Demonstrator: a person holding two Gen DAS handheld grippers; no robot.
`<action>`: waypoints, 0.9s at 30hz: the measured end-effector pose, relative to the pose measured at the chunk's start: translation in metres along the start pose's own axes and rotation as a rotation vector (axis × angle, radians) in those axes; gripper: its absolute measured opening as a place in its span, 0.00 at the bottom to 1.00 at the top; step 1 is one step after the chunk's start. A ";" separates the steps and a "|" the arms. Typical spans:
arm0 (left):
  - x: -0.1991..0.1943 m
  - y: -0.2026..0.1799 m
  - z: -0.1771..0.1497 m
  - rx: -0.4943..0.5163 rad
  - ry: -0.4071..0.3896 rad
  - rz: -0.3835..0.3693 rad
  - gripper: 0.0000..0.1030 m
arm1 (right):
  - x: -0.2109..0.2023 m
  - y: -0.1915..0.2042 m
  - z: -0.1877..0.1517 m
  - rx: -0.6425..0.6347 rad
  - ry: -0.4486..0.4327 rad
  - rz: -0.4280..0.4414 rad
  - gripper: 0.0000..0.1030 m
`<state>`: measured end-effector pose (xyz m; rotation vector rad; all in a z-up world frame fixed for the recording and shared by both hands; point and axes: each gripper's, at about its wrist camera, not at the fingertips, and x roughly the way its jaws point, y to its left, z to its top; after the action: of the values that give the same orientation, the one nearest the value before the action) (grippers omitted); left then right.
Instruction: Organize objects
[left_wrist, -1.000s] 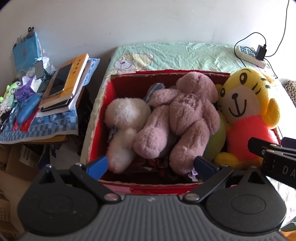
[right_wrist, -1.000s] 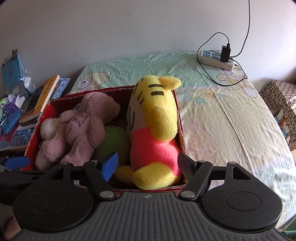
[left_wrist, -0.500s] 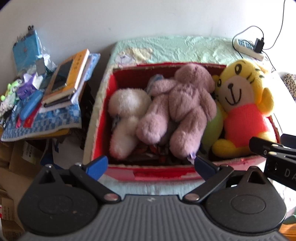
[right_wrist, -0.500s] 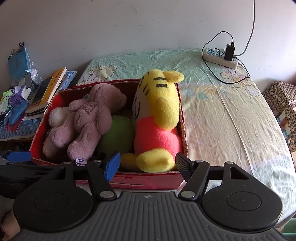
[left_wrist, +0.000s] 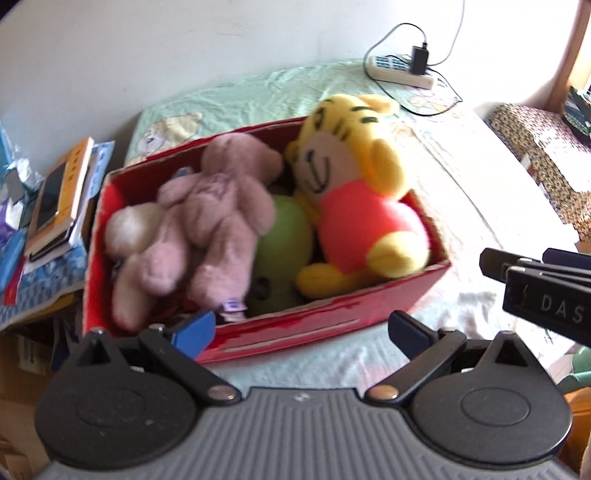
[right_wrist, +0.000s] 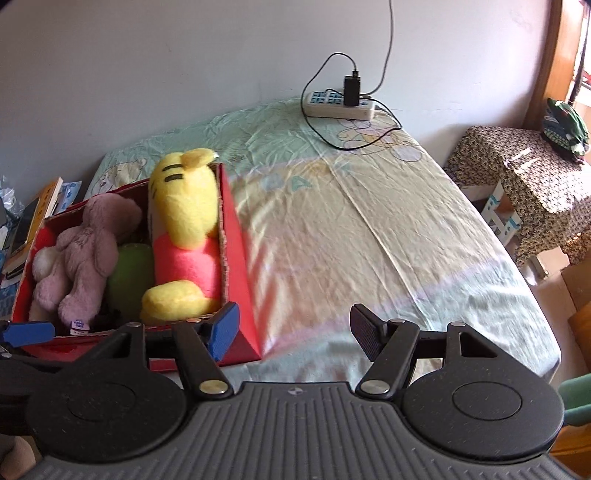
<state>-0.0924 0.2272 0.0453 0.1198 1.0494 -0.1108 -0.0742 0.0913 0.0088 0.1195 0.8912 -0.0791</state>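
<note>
My left gripper (left_wrist: 302, 328) hangs just short of the red box (left_wrist: 332, 321) with its jaws wide apart and nothing between them; my right gripper (right_wrist: 293, 334) is the same, jaws spread and empty, hovering over the bare bedsheet (right_wrist: 369, 240) beside the box's right wall; the box sits on the bed near its left edge, and it looks full; inside I can see the yellow tiger toy (left_wrist: 354, 184) sitting upright against the right end, the pink plush bear (left_wrist: 218, 218) sprawled across the middle, a white fluffy toy (left_wrist: 125, 236) tucked at the left end, and a green soft toy (left_wrist: 284, 236) wedged low between the bear and the tiger; something dark lies under them, too hidden to name; as I judge it, the gathering of toys is done or nearly so, since no loose toy shows anywhere on the sheet; the only other thing on the bed is the power strip (right_wrist: 340, 105) with its charger and cable at the far end, well apart from the box; beside the bed to the left there is a cluttered stack with a yellow book (left_wrist: 70, 184) on it, and whether that or the strip counts as part of the tidying I cannot tell; what may be left is small, perhaps settling the box or leaving it where it stands
</note>
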 end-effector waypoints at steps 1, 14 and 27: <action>0.000 -0.004 0.000 0.012 -0.002 0.001 0.97 | -0.001 -0.002 -0.001 0.008 0.000 0.001 0.67; -0.007 0.021 -0.010 -0.072 -0.005 0.082 0.97 | 0.000 0.033 0.002 -0.059 -0.016 0.143 0.67; -0.015 0.069 -0.026 -0.200 -0.008 0.187 0.97 | 0.004 0.085 0.005 -0.189 0.001 0.240 0.67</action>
<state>-0.1122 0.2998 0.0484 0.0353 1.0305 0.1623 -0.0582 0.1746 0.0147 0.0499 0.8752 0.2282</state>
